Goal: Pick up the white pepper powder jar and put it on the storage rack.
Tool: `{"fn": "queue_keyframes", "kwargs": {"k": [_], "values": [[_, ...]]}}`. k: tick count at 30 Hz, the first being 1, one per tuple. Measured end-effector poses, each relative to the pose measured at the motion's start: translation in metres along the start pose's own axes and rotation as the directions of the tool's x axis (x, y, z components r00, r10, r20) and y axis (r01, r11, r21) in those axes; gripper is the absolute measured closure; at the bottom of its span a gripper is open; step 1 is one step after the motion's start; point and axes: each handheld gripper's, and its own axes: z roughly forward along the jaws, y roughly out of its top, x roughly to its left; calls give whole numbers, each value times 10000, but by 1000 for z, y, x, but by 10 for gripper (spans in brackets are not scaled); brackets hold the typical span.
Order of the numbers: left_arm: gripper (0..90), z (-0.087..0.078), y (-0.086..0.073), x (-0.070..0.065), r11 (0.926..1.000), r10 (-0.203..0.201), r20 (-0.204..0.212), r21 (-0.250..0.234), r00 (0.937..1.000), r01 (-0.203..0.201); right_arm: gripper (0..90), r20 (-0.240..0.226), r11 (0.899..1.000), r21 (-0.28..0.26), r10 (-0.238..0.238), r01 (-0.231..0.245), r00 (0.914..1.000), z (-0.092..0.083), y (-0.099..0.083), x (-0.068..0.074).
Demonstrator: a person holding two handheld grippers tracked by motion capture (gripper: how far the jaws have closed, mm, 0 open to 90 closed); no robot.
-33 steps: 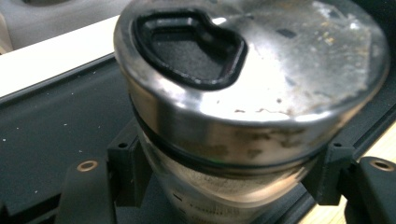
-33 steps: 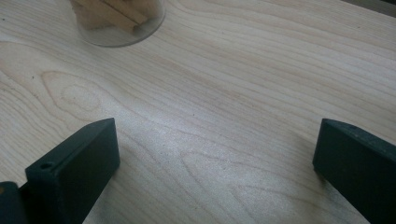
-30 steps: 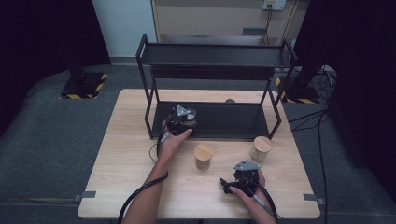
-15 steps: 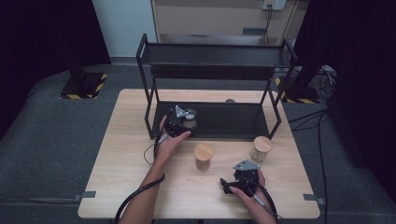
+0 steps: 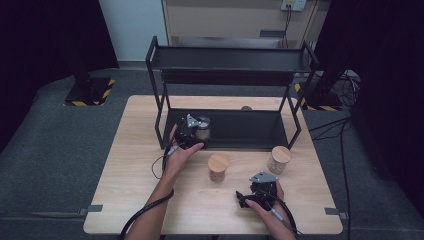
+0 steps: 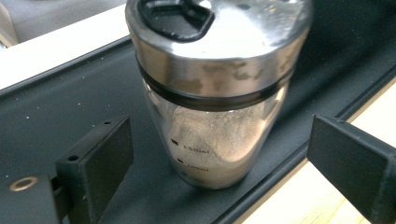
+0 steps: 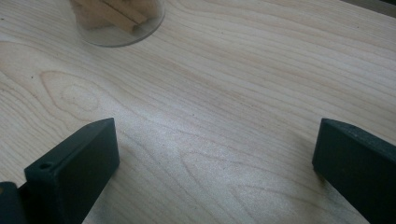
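Pale wood runs under everything on this table (image 5: 130, 200), and nearest the person the right gripper (image 5: 255, 192) rests low over bare boards, its black jaws spread wide with nothing between them. In its own view the glass foot of a jar (image 7: 116, 21) sits just beyond the jaws. A little farther in stand two cork-lidded jars, one (image 5: 218, 167) near the middle of the table and one (image 5: 278, 160) off to the right, well apart from each other.

Beyond them the left gripper (image 5: 192, 131) reaches onto the bottom tray of the black metal rack (image 5: 235, 131). Its jaws have just been opening and now stand clear on either side of the shaker (image 6: 212, 93), a glass one with a steel cap and pale powder inside. The shaker stands upright on the dark tray, near its front left corner, with neither pad touching it.
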Motion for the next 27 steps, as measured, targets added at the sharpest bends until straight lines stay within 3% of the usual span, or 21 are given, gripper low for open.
{"fn": "queue_keyframes", "kwargs": {"k": [8,13,27], "values": [[57,-10,-7,-3,9999,-87,-52,-98,9999,86,6,3,10000,6,0,0,10000,0,0,0],[57,-21,-13,-12,9999,132,-330,51,9994,-130,6,9,10000,8,0,0,10000,0,0,0],[51,-58,-26,-25,9999,102,-213,-128,9997,-105,4,24,10000,18,46,-46,10000,0,0,1]]}}
